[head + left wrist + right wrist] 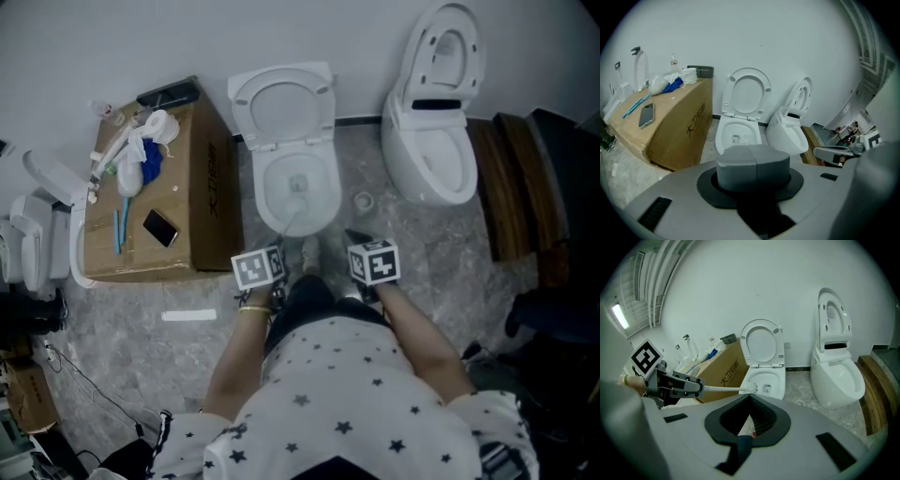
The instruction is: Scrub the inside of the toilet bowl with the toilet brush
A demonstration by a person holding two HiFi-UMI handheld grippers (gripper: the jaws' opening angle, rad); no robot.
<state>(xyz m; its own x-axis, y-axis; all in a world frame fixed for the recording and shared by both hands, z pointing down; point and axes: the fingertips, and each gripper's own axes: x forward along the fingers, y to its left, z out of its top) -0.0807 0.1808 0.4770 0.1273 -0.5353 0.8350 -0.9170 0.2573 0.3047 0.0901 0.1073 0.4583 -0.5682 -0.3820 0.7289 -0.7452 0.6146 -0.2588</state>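
A white toilet bowl stands with lid and seat raised, also seen in the left gripper view and the right gripper view. A white toilet brush handle runs from my left gripper into the bowl, its head at the rim. The left gripper shows its grey pads pressed together; the brush is hidden in its own view. My right gripper hovers in front of the bowl, open and holding nothing.
A second white toilet stands to the right, with a wooden bench beyond it. A cardboard box to the left carries a phone and cloths. A floor drain lies between the toilets.
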